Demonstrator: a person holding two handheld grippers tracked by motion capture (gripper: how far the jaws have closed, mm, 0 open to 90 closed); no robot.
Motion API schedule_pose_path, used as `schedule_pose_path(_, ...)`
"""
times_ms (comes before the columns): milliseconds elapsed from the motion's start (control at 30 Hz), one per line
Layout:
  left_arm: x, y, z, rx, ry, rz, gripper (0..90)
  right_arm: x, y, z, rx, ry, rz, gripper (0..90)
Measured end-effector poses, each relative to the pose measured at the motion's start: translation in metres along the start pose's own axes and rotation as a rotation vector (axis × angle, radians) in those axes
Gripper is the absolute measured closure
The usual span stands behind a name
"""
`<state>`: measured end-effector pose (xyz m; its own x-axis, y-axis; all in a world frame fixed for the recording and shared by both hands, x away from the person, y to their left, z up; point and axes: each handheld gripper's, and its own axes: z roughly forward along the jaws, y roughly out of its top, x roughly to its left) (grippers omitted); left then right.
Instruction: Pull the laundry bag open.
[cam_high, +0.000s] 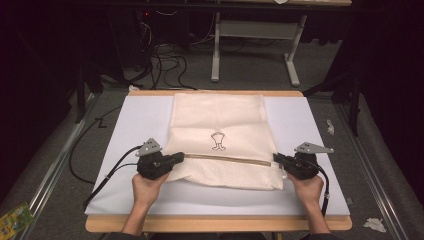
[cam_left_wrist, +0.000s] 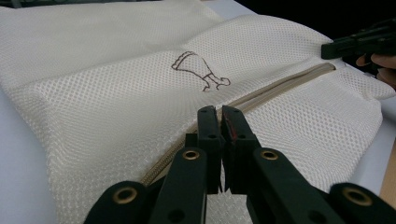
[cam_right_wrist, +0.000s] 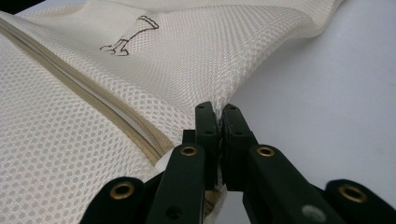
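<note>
Flat on the white mat (cam_high: 130, 130) that covers the counter (cam_high: 215, 223) lies a cream mesh laundry bag (cam_high: 220, 120), its near part crossed by a beige zipper (cam_high: 227, 159) that runs from side to side; a small brown dress-form figure (cam_high: 218, 141) is printed just above the zipper's middle. At the zipper's left end the left gripper (cam_high: 179, 157) is clenched on the bag, its fingers (cam_left_wrist: 208, 126) pressed together over the zipper line in the left gripper view; at the zipper's right end the right gripper (cam_high: 276, 159) is likewise clamped, its fingers (cam_right_wrist: 206, 123) pinching the mesh edge beside the zipper's end in the right gripper view. Both grippers lie low on the mat, pointing inward toward each other, a hand (cam_high: 145, 189) behind each; the bag's far edge reaches the counter's far side.
</note>
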<state>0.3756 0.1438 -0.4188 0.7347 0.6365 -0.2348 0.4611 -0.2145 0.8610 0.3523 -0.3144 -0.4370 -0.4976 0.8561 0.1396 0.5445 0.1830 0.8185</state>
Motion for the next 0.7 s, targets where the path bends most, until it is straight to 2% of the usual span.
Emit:
schedule_pose_path(200, -0.0004, -0.0019, -0.0025, 0.005, 0.025, 0.02, 87.2, 0.0003, 0.0022, -0.0001, -0.005, -0.008, -0.005, 88.3)
schedule_pose_path(567, 0.007, -0.0054, -0.0074, -0.008, 0.019, -0.007, 87.2, -0.0002, 0.0014, -0.0012, 0.0, -0.016, -0.002, 88.4)
schedule_pose_path(700, 0.0067, -0.0059, -0.0072, -0.002, 0.03, -0.007, 87.2, -0.0017, 0.0023, -0.001, -0.003, -0.018, -0.008, 88.3)
